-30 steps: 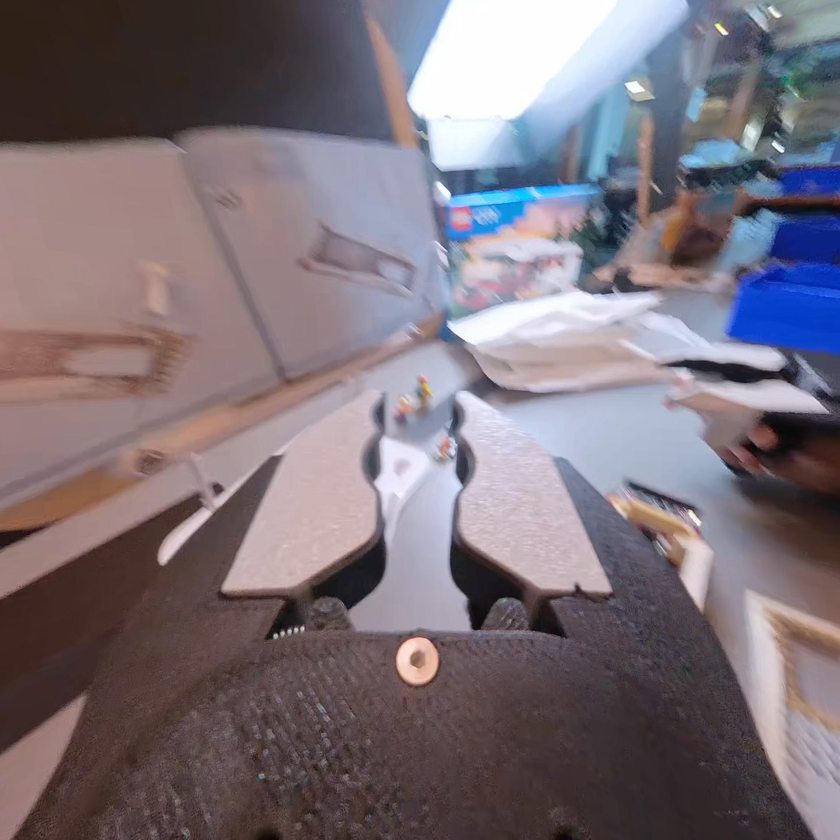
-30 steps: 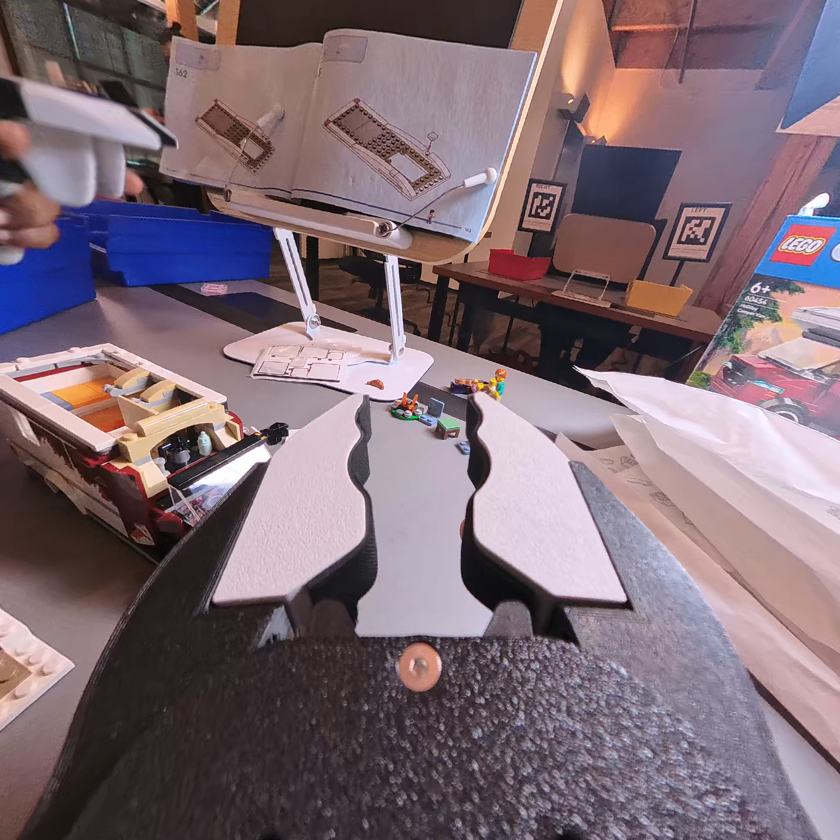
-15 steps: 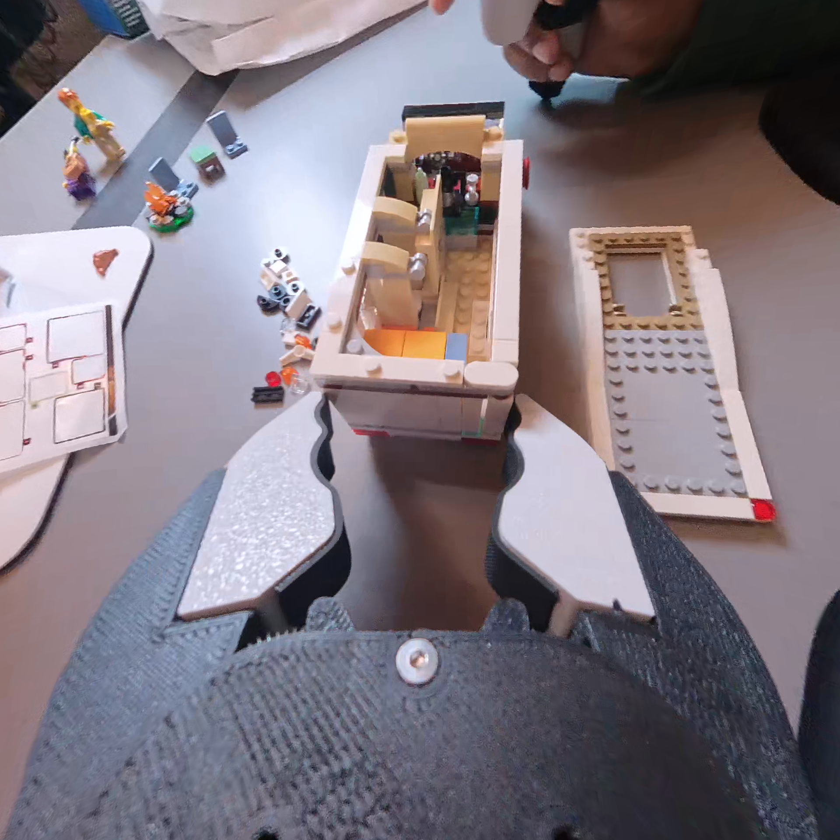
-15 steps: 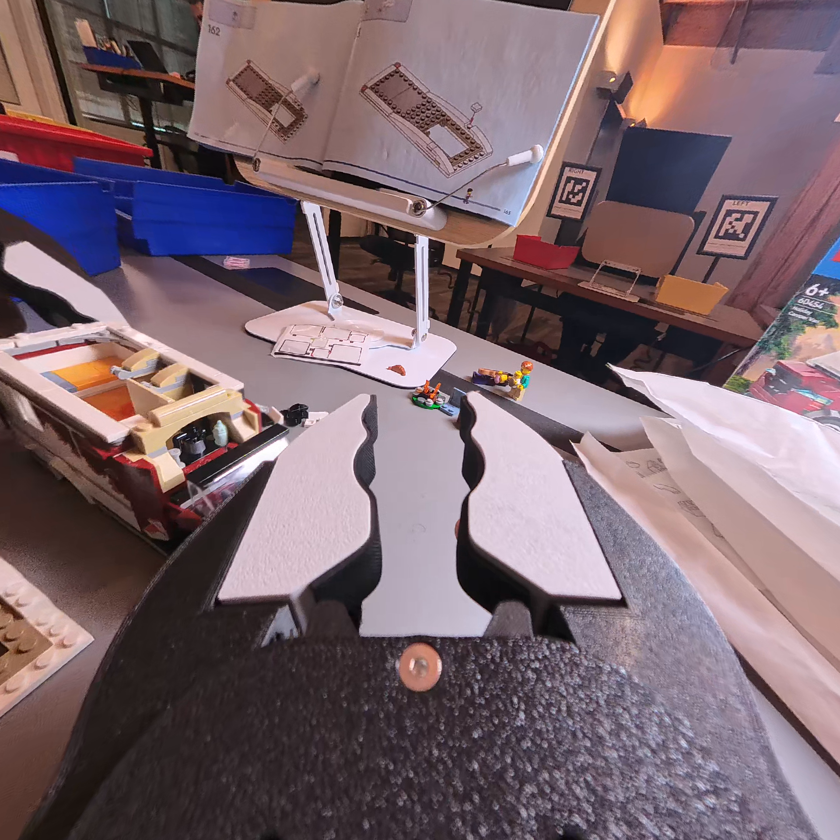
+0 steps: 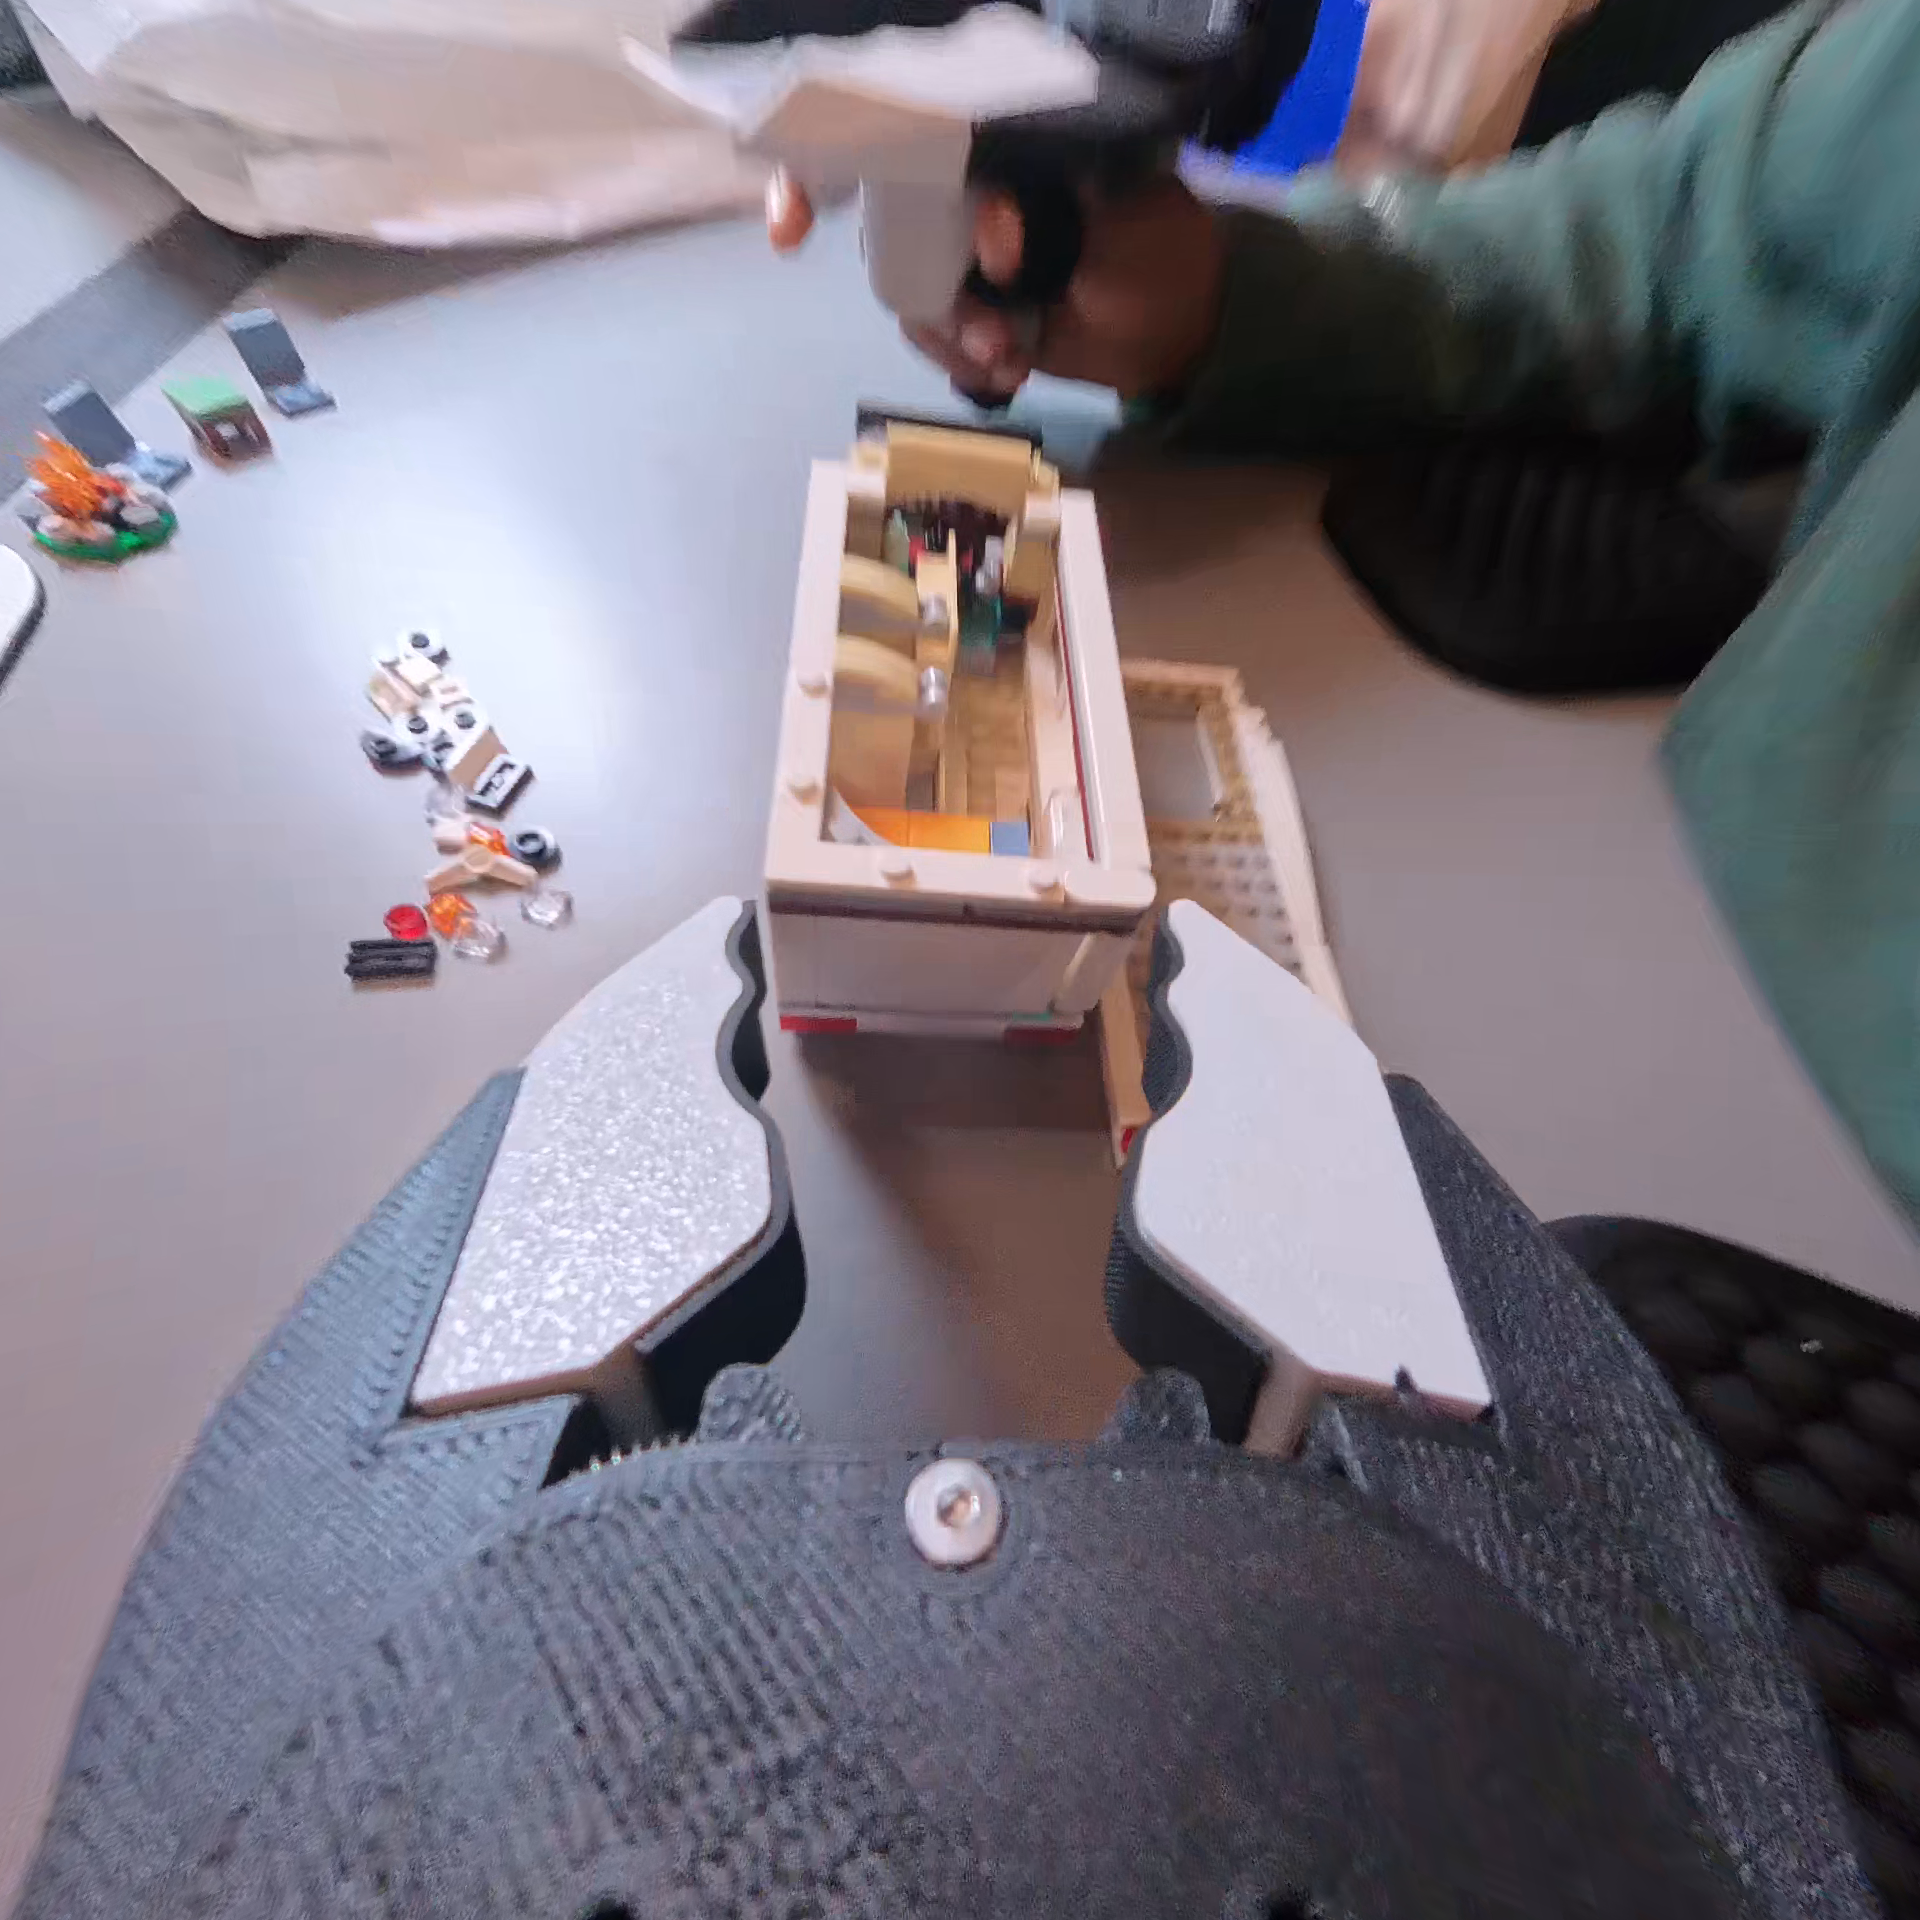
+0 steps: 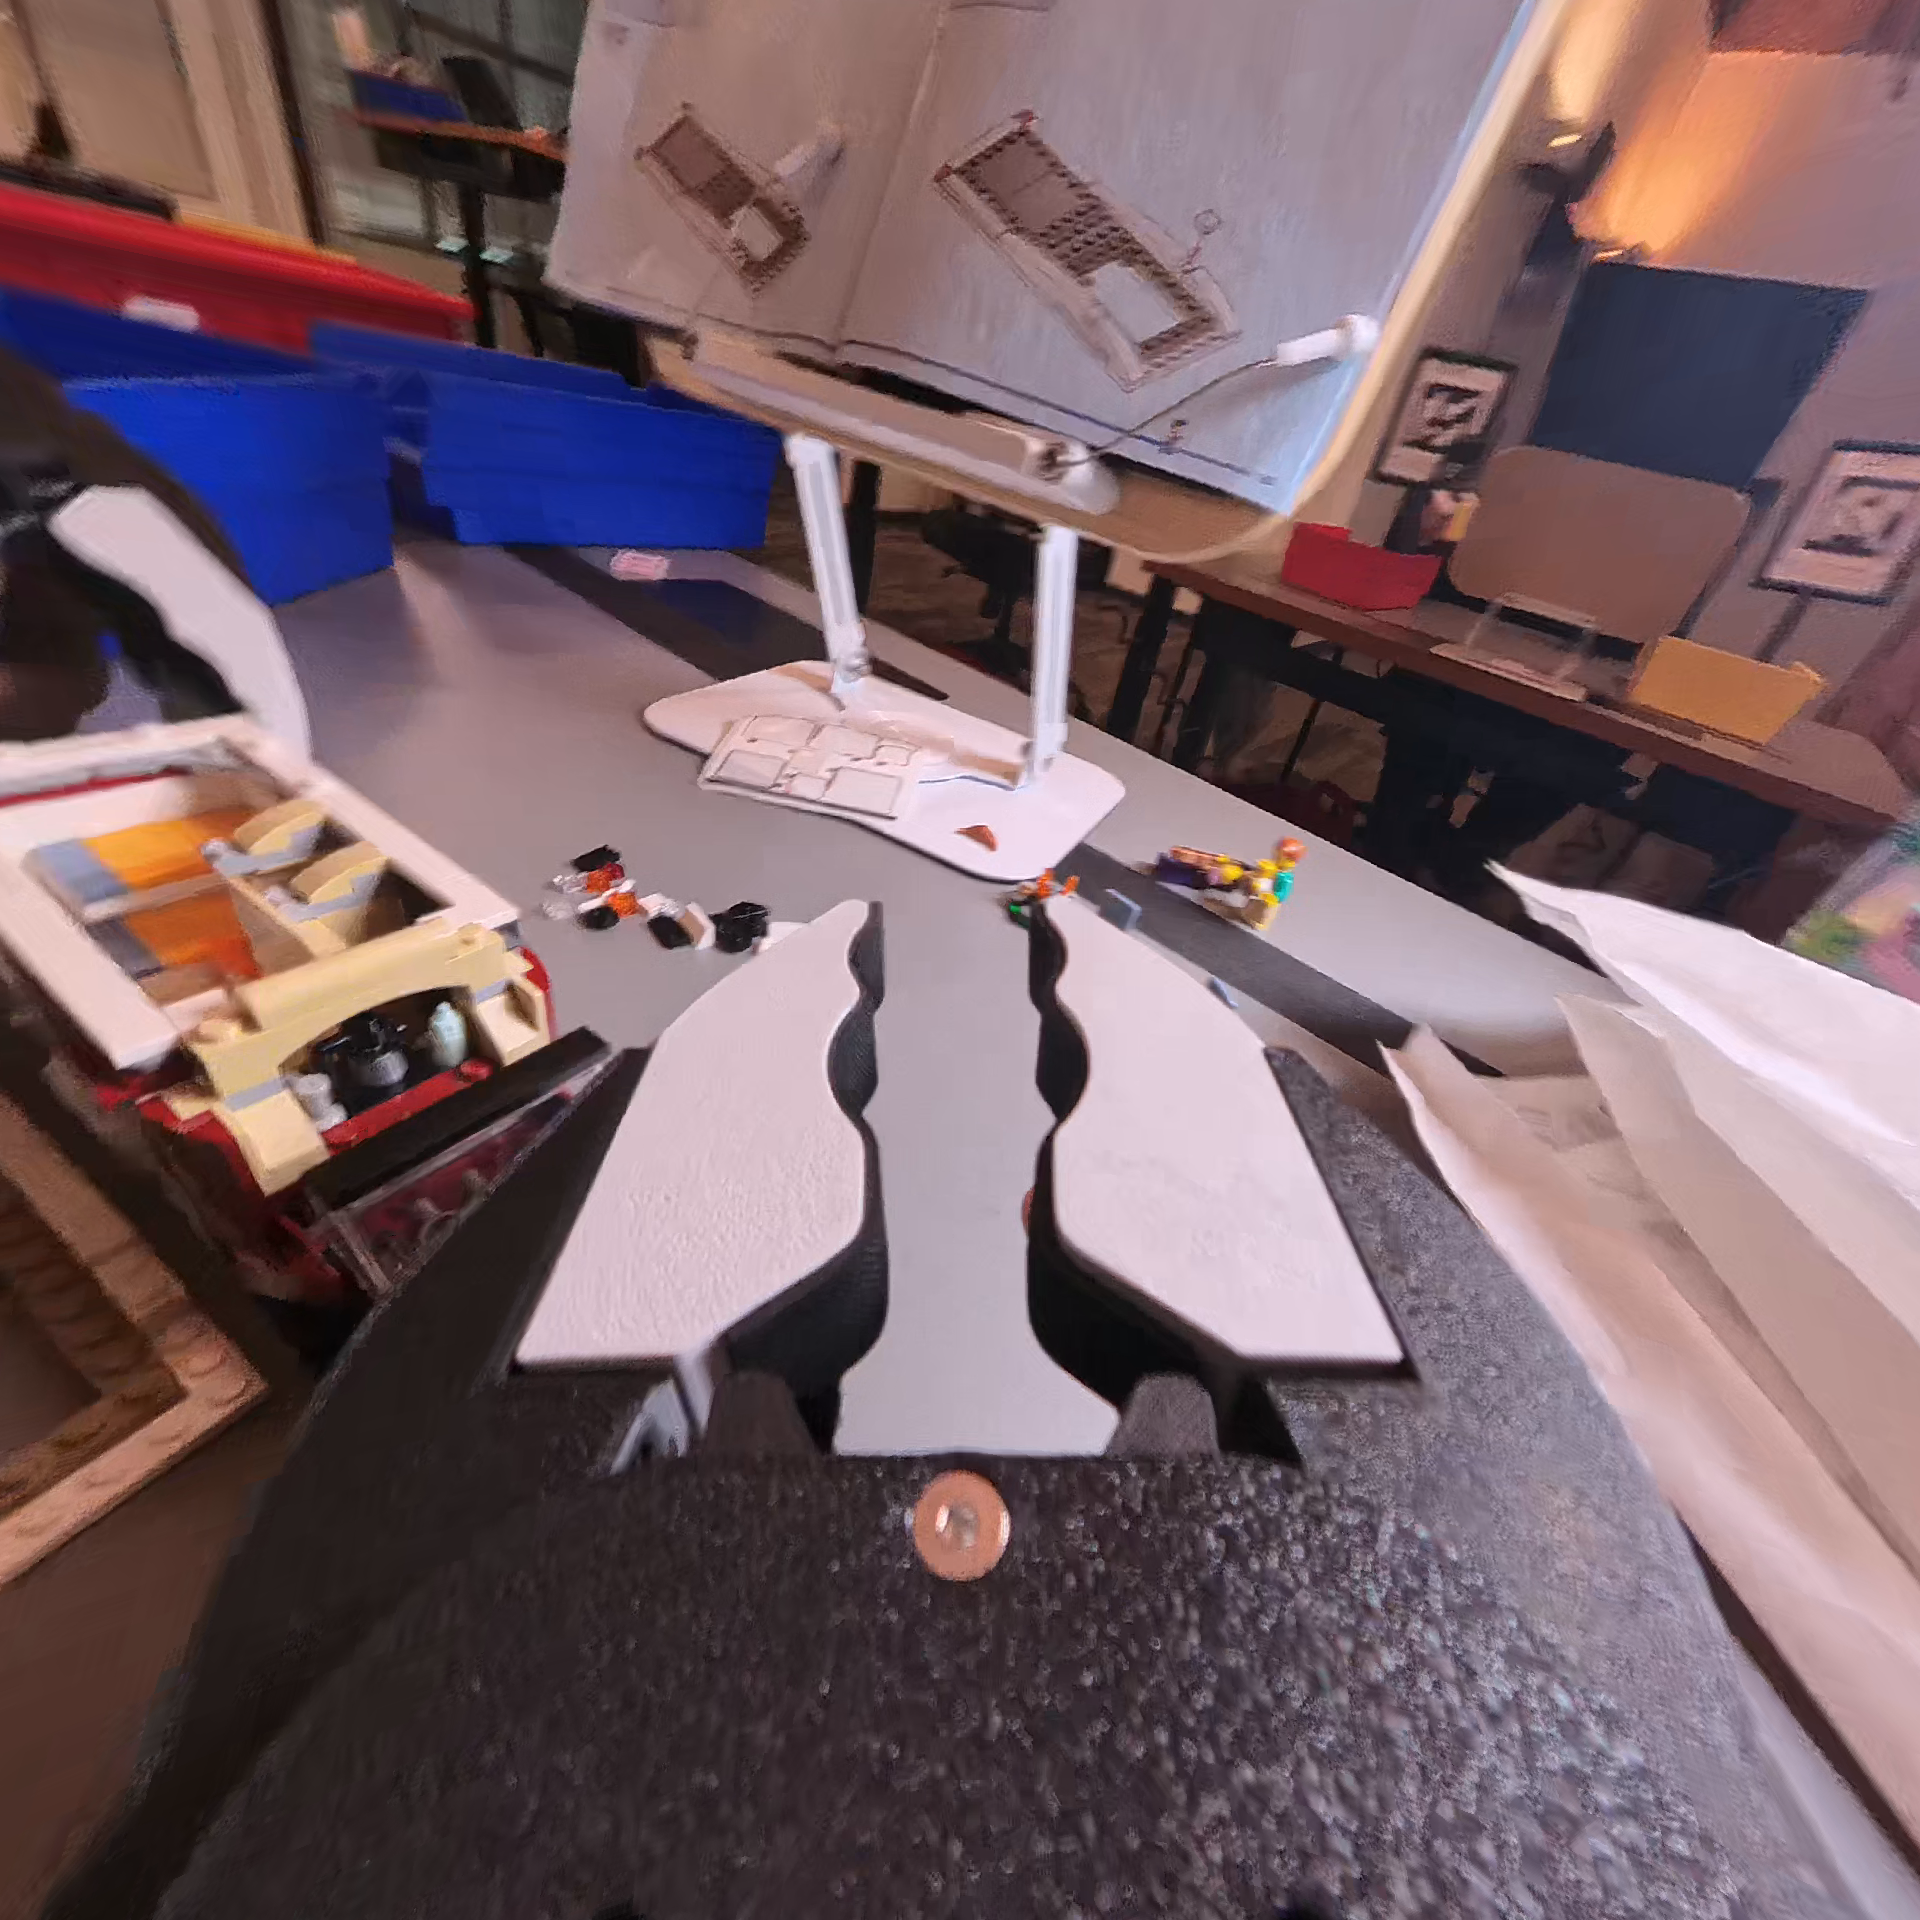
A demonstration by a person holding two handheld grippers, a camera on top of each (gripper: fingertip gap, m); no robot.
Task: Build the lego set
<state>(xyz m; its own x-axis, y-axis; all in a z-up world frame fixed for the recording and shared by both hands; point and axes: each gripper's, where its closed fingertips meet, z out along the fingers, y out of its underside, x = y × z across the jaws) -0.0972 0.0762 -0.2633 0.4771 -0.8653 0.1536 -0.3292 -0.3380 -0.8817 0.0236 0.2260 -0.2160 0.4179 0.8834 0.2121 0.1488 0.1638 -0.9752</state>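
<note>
Left gripper (image 5: 956, 925) fingers wide apart, flanking near end of brick van (image 5: 951, 727) — centre squarely. Right gripper (image 6: 956, 925) narrowly apart, empty.

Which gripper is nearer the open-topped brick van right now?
Left. The left gripper has its open fingers flanking the rear end of the brick van. The right gripper, holding nothing, sits off the van's front end, pointing past it.
</note>
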